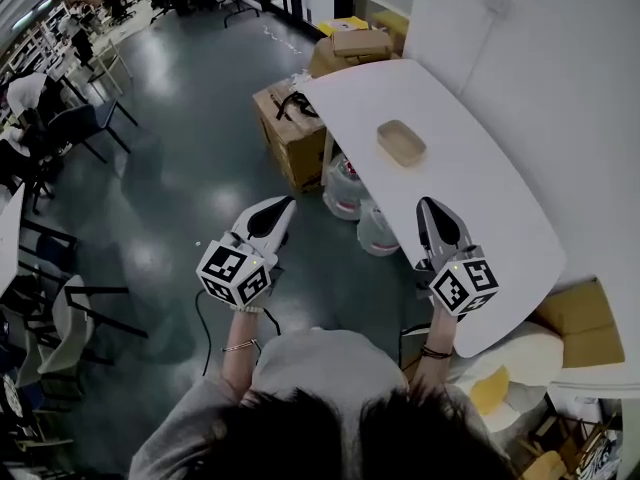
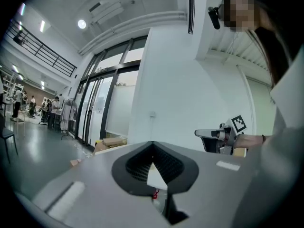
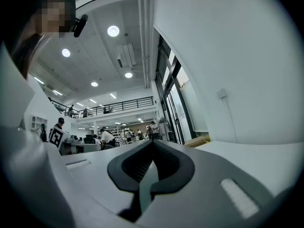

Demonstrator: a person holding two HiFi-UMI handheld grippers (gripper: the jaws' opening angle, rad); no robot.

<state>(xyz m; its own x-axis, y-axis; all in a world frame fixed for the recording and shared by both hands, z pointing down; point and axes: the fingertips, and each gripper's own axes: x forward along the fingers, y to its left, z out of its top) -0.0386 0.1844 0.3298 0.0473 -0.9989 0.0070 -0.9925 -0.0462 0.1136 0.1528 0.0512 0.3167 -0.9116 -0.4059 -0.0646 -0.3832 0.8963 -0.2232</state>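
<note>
My left gripper (image 1: 288,204) hangs over the dark floor, left of the white table (image 1: 470,178); its jaws meet at the tips with nothing between them. My right gripper (image 1: 424,204) is over the table's near left edge, also shut and holding nothing. A small tan tray (image 1: 401,142) lies farther along the table, ahead of both grippers and apart from them. In the left gripper view, the closed jaws of the left gripper (image 2: 152,144) point toward the white wall, and the right gripper (image 2: 205,133) shows to the right. In the right gripper view, the right gripper (image 3: 153,142) is shut.
Cardboard boxes (image 1: 288,128) stand at the table's far left end, and water jugs (image 1: 350,188) sit under it. A white wall (image 1: 540,58) runs along the right. Chairs (image 1: 70,313) and desks line the left side. Yellow and tan items (image 1: 570,333) are stacked at the lower right.
</note>
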